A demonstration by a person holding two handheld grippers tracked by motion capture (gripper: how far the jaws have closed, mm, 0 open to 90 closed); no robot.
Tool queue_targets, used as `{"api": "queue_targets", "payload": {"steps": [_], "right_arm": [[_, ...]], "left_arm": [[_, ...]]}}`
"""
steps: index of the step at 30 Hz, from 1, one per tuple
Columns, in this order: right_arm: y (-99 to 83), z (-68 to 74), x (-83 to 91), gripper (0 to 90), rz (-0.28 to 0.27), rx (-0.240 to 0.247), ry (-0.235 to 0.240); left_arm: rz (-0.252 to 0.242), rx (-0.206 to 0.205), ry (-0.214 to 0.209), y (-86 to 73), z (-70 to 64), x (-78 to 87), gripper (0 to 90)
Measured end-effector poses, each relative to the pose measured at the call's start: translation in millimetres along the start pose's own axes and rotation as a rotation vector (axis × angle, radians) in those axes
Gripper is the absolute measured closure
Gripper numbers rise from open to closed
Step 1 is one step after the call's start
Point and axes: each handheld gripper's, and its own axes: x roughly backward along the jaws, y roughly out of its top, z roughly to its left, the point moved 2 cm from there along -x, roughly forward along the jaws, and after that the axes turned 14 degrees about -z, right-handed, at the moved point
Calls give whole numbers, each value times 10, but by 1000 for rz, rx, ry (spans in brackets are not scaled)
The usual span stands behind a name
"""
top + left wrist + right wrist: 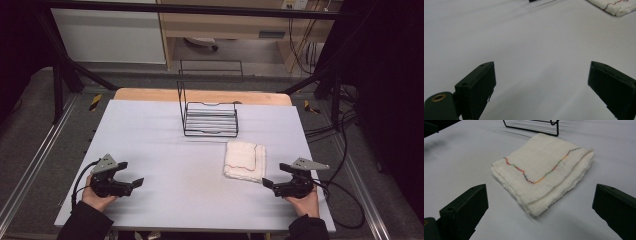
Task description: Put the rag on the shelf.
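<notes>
My table (165,150) has a pale lavender-grey top, matte and smooth, with a strip of bare light wood showing along its far edge. It sits inside a black metal frame (65,60) with slanted struts at both far corners. Grey carpet floor around it, aluminium rails at the left and right sides, yellow-black tape marks near the far corners. Behind: a white panel, a light wood cabinet, a caster wheel under it, loose black cables at right. A small label shows on the cabinet front, too small to read. No readable writing anywhere.

My left gripper (131,174) rests near the table's front left, jaws spread wide, holding nothing. In the left gripper view only bare tabletop lies between them. My right gripper (275,174) sits near the front right, jaws likewise wide apart and empty, pointed toward the folded towel (244,159).

The towel is cream-white terry, folded in layers, with a multicoloured zigzag stitch line; it lies flat on the table right of centre, just beside my right gripper and apart from it. In the right gripper view the towel (541,172) is ahead of the jaws, not between them.

A black wire rack (210,112) stands past the towel, near the far edge, its tall back frame upright.
</notes>
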Motion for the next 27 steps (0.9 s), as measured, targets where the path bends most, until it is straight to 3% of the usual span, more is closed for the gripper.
{"api": "queue_targets", "payload": {"steps": [12, 19, 24, 27], "right_arm": [[4, 23, -7, 17, 14, 6, -8], [30, 117, -89, 36, 25, 11, 2], [46, 199, -172, 72, 42, 48, 12], [59, 291, -264, 121, 61, 71, 42]], "left_arm": [[-3, 6, 4, -2, -5, 13, 81], [-11, 7, 4, 3, 5, 25, 81], [-7, 6, 7, 1, 6, 22, 81], [-5, 8, 10, 0, 10, 24, 81]]}}
